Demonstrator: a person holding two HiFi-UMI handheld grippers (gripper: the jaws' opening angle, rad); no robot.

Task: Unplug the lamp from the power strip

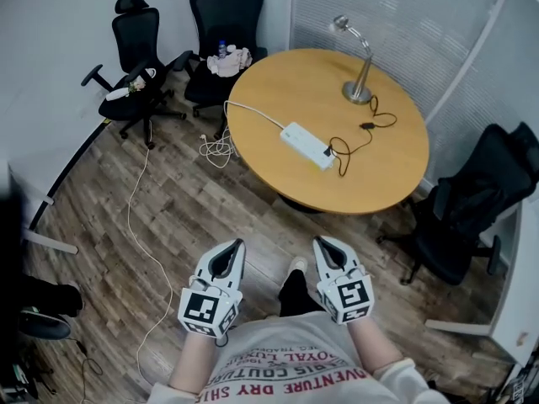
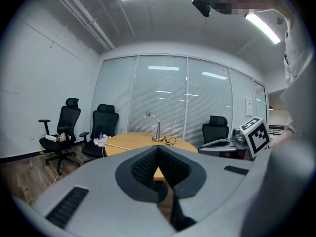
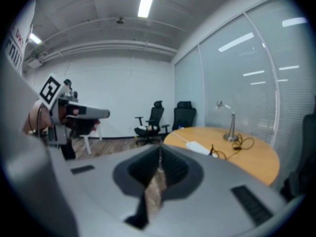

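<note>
A silver gooseneck lamp (image 1: 360, 81) stands at the far side of a round wooden table (image 1: 278, 82). Its black cord loops to a black plug (image 1: 331, 151) seated in the end of a white power strip (image 1: 307, 145) near the table's middle. My left gripper (image 1: 237, 245) and right gripper (image 1: 322, 242) hang side by side close to my body, well short of the table, both shut and empty. In the right gripper view the power strip (image 3: 197, 147) and lamp (image 3: 230, 127) lie ahead to the right. The lamp (image 2: 157, 128) shows far off in the left gripper view.
The strip's white cable (image 1: 253, 113) runs off the table's left edge to a coil on the wood floor (image 1: 217, 148). Two black office chairs (image 1: 226, 23) stand at the far left, another (image 1: 472, 217) at the table's right. A glass wall with blinds (image 1: 404, 15) lies behind.
</note>
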